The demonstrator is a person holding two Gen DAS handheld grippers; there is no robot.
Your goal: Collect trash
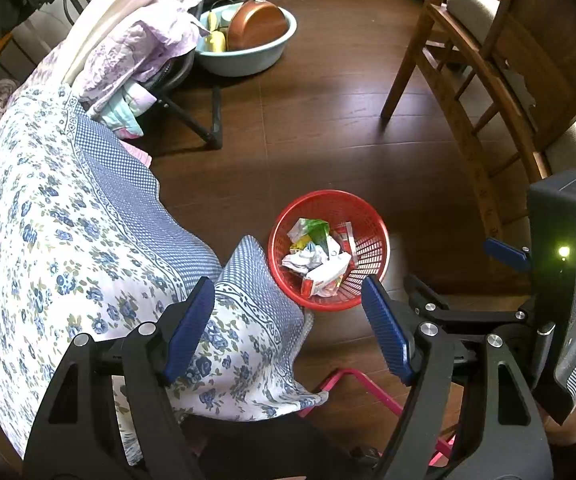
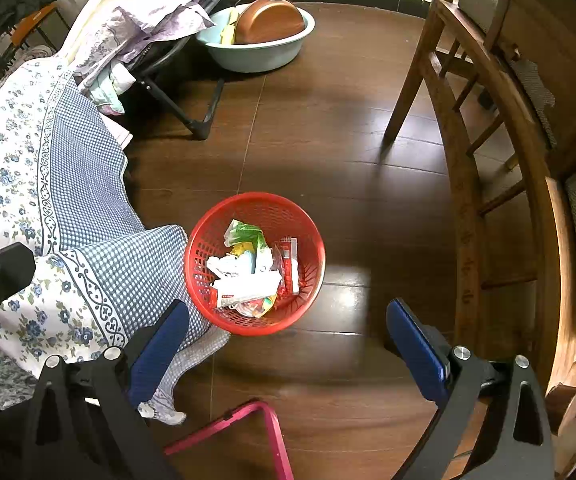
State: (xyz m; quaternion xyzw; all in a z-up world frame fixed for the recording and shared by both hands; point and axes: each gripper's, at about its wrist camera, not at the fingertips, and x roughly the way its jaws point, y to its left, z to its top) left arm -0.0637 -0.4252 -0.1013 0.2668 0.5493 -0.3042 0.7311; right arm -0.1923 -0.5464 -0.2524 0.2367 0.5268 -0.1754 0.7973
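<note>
A red mesh basket [image 1: 372, 236] [image 2: 308, 264] stands on the dark wood floor beside the bed. It holds several pieces of trash [image 1: 322, 258] [image 2: 247, 272]: crumpled paper, a green and white wrapper, red and white packets. My left gripper [image 1: 288, 300] hangs high above the basket's near edge, open, with nothing between its blue pads. My right gripper [image 2: 288, 324] also hangs above the basket's near rim, open and empty. The right gripper's body [image 1: 568, 280] shows at the right edge of the left wrist view.
A bed with a blue floral cover [image 1: 67, 220] [image 2: 47, 200] fills the left. A wooden chair [image 1: 468, 92] [image 2: 468, 128] stands at the right. A pale basin [image 1: 247, 60] [image 2: 255, 56] holding a brown pan sits at the back. A pink frame [image 1: 368, 388] [image 2: 263, 432] lies near the bottom.
</note>
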